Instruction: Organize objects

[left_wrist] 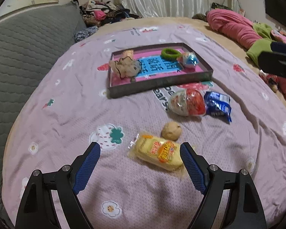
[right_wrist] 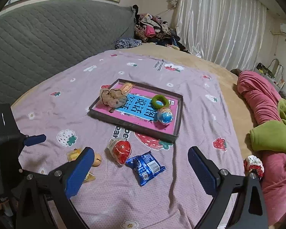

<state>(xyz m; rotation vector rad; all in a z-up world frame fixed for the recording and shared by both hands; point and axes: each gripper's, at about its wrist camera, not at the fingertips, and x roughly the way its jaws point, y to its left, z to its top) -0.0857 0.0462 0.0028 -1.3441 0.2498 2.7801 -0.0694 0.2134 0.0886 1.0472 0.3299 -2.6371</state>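
A shallow grey tray (left_wrist: 158,85) (right_wrist: 132,126) with a pink and blue bottom lies on the bed. It holds a beige scrunchie (left_wrist: 124,67), a green ring (left_wrist: 170,53) and a blue wrapped egg (left_wrist: 188,59). In front of it lie a red wrapped egg (left_wrist: 187,102) (right_wrist: 120,149), a blue snack packet (left_wrist: 218,106) (right_wrist: 145,167), a tan ball (left_wrist: 171,130) and a yellow snack packet (left_wrist: 158,153). My left gripper (left_wrist: 140,149) is open just above the yellow packet. My right gripper (right_wrist: 140,157) is open above the blue packet.
A purple sheet (left_wrist: 66,114) with strawberry print covers the bed. A grey quilted headboard (left_wrist: 24,53) stands at the left. A pink and green blanket (right_wrist: 267,118) lies at the right. A pile of clothes (left_wrist: 103,13) sits at the back by white curtains.
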